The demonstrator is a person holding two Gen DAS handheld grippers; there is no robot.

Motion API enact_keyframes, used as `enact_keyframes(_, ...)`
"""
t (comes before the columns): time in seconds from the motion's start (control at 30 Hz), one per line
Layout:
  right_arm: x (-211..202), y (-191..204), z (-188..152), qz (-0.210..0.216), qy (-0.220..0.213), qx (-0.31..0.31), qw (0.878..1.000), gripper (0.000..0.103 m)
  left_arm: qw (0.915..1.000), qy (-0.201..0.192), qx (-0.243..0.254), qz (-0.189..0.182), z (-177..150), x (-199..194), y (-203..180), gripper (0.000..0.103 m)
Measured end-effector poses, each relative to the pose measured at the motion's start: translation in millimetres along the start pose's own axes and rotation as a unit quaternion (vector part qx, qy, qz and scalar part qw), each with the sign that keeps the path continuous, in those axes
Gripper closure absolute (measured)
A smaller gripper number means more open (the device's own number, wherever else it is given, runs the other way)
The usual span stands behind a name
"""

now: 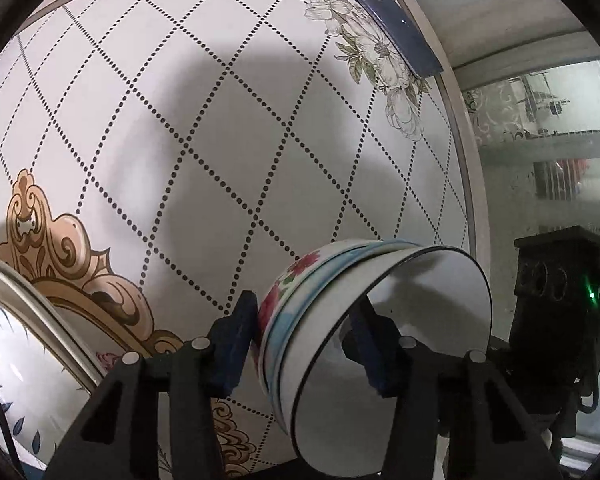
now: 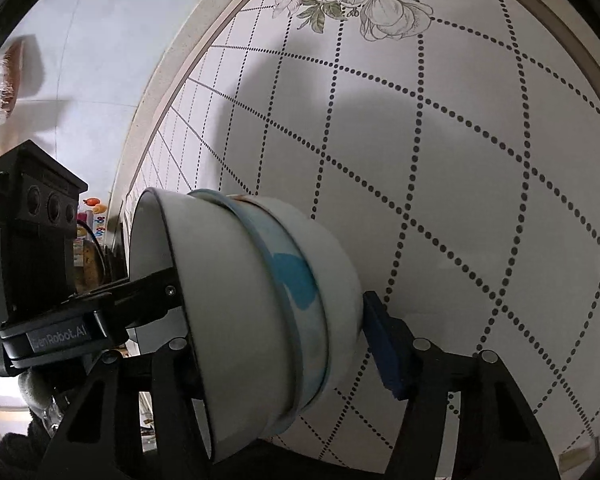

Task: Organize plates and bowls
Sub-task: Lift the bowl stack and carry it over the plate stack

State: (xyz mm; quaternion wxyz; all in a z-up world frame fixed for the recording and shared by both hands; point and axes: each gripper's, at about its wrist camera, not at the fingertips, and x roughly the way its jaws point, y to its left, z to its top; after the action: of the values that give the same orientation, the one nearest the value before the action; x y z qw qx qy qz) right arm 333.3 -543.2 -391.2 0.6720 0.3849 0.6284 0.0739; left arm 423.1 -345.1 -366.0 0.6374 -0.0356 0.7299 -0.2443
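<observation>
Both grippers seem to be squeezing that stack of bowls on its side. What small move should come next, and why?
Probably tip the nested bowls upright: they lie sideways, clamped by the left hand-held gripper and the right hand-held gripper, so they could slip apart.

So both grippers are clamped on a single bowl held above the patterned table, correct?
Not a single bowl: the right wrist view shows a nested stack of bowls, three rims visible. Both the left gripper and right gripper clamp it above the patterned table.
</observation>
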Motion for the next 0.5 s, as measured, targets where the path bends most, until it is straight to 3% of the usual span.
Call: enact_keyframes(0.5,9,19,-4,0.014,0.017,0.010,1.000,0.038,0.9993,-0.011,-0.016,0.032,-5,-26,13,0.058)
